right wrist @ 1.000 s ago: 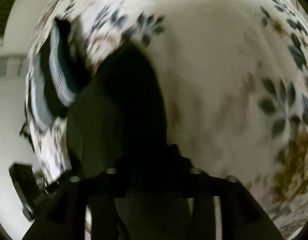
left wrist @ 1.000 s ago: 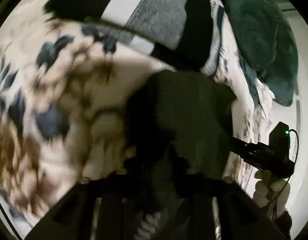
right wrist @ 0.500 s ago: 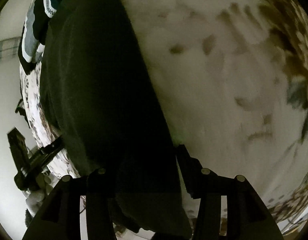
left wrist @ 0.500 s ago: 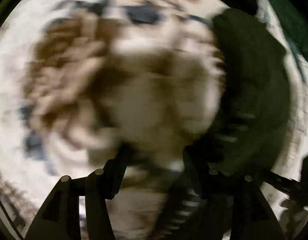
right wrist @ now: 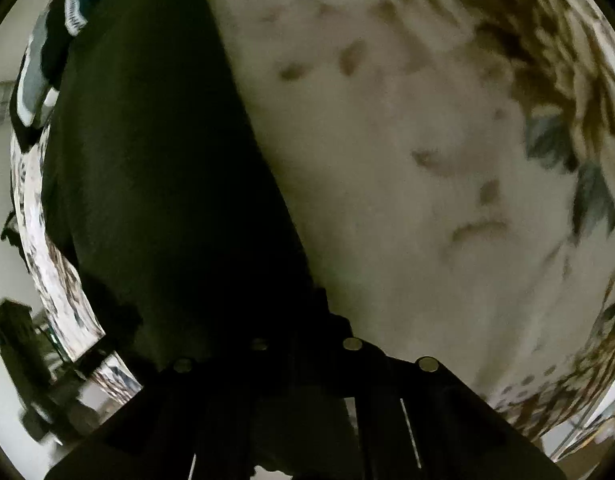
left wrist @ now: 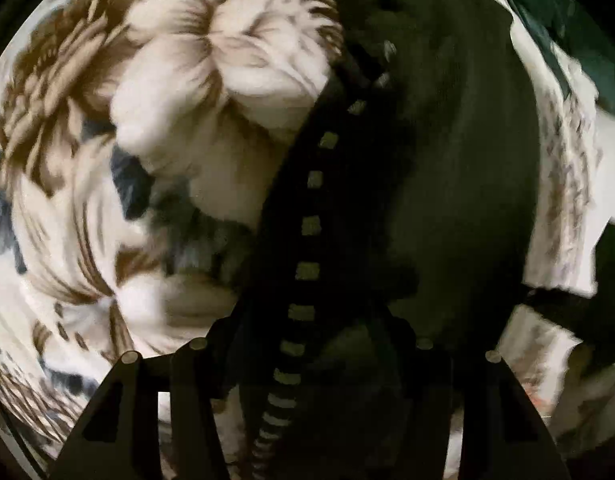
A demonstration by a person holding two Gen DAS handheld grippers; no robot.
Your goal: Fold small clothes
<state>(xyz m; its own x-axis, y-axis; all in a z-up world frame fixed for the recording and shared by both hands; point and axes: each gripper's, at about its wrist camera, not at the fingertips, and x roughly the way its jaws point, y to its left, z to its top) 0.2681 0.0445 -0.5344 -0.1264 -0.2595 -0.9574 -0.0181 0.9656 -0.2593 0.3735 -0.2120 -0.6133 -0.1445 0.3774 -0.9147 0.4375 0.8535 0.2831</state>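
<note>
While the dark garment (left wrist: 447, 168) lies draped across the floral blanket (left wrist: 87, 200), the left gripper (left wrist: 311, 360) has its jaws narrowed around the dash-trimmed edge. The right gripper (right wrist: 303, 344) pinches the same cloth at its near edge. Soft, light, floppy stuff, I'd say: best taken at corners or hems.

I can't read any text, labels, brands or numbers in either wrist view; both are dim and blurred.
</note>
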